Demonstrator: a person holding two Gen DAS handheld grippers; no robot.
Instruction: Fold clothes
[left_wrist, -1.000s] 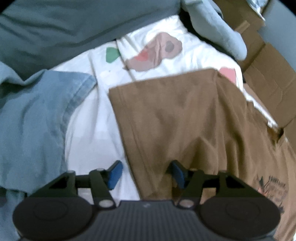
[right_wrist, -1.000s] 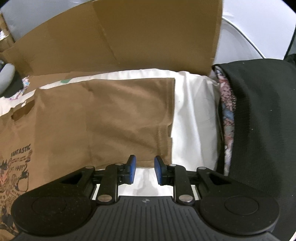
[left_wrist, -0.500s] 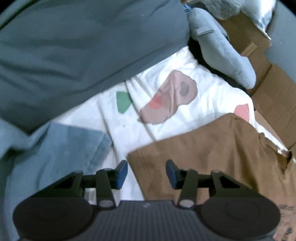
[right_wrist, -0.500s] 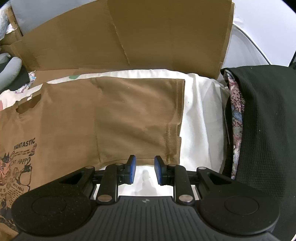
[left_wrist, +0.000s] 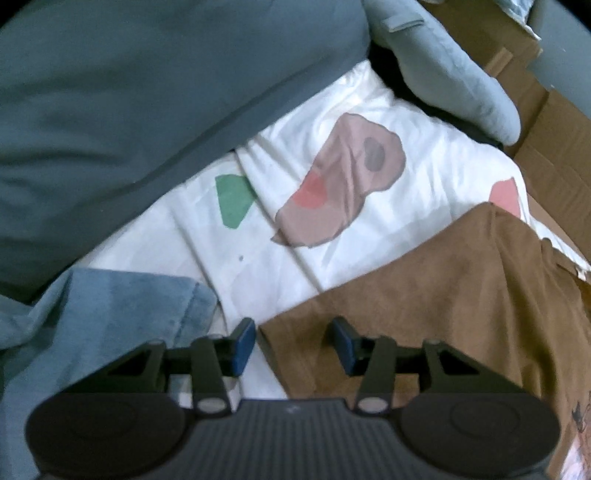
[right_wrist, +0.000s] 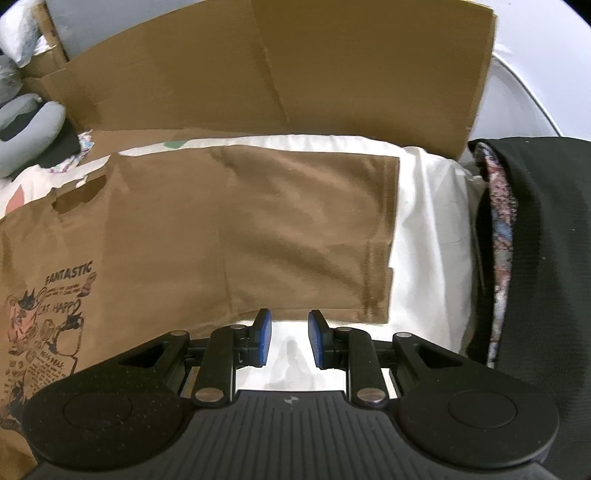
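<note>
So the brown t-shirt was lying flat on the white patterned sheet, filling the lower right of the left wrist view and the middle and left of the right one. The left gripper had its jaws apart and opening, the shirt's corner sitting between them with no squeeze on it. The right gripper had a narrow gap with only sheet in it, just below the shirt's sleeve edge. Blue denim was lower left, cardboard up top.
</note>
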